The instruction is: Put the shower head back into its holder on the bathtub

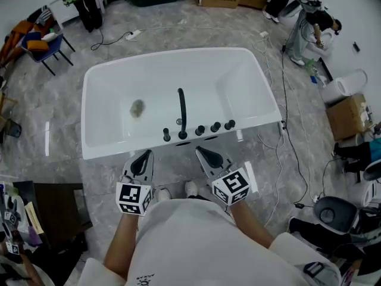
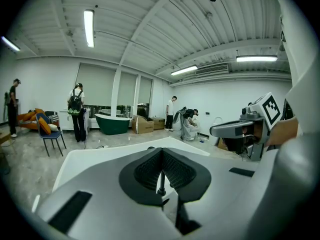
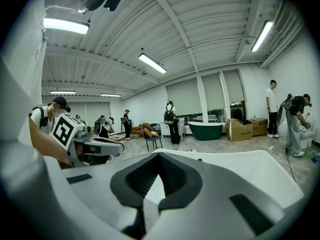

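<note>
The white bathtub (image 1: 172,56) lies right in front of me. On its near rim stands a row of black fittings. From them a long slim black piece (image 1: 181,109), shower head or spout, I cannot tell which, reaches over the basin. A short black post (image 1: 166,135) stands left of it, and it shows as a thin rod (image 2: 161,181) through the gap of the left gripper's jaws. My left gripper (image 1: 144,155) (image 2: 161,151) hovers just short of the rim, shut and empty. My right gripper (image 1: 202,152) (image 3: 156,156) hangs beside it, tips together, holding nothing.
Three black knobs (image 1: 215,127) sit right of the long piece. A drain (image 1: 137,108) marks the tub floor. Cables (image 1: 286,130) trail along the tub's right side. Cardboard boxes (image 1: 348,115), a blue chair (image 1: 38,46), a green tub (image 2: 112,122) and several people stand around.
</note>
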`<state>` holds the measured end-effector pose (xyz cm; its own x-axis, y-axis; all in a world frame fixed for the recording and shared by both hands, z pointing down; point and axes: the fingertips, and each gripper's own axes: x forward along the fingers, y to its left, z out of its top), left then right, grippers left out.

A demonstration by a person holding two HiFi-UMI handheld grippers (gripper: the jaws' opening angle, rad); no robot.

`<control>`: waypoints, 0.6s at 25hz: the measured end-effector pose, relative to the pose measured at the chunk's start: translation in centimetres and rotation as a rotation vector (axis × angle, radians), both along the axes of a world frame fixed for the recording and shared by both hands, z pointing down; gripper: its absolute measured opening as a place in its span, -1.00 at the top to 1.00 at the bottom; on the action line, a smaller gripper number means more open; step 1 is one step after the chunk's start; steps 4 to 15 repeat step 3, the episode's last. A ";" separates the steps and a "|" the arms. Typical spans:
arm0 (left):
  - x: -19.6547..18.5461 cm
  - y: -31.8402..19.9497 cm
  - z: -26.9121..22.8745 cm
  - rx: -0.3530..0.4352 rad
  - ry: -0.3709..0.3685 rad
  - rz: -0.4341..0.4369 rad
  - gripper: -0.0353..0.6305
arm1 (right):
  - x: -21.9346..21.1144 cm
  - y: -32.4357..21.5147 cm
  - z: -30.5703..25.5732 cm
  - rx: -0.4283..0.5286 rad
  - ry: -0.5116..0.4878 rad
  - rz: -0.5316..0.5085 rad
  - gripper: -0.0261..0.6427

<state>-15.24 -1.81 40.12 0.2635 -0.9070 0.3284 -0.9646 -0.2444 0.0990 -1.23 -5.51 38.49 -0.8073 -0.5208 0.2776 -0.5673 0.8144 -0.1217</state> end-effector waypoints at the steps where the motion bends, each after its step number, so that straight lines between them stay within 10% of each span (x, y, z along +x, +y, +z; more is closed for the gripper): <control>1: -0.1 -0.1 0.0 -0.001 0.000 0.000 0.86 | 0.0 -0.1 0.0 0.000 0.002 0.001 0.87; 15: -0.2 -0.1 0.1 -0.005 0.001 0.000 0.86 | -0.1 -0.4 0.0 -0.001 0.005 0.003 0.87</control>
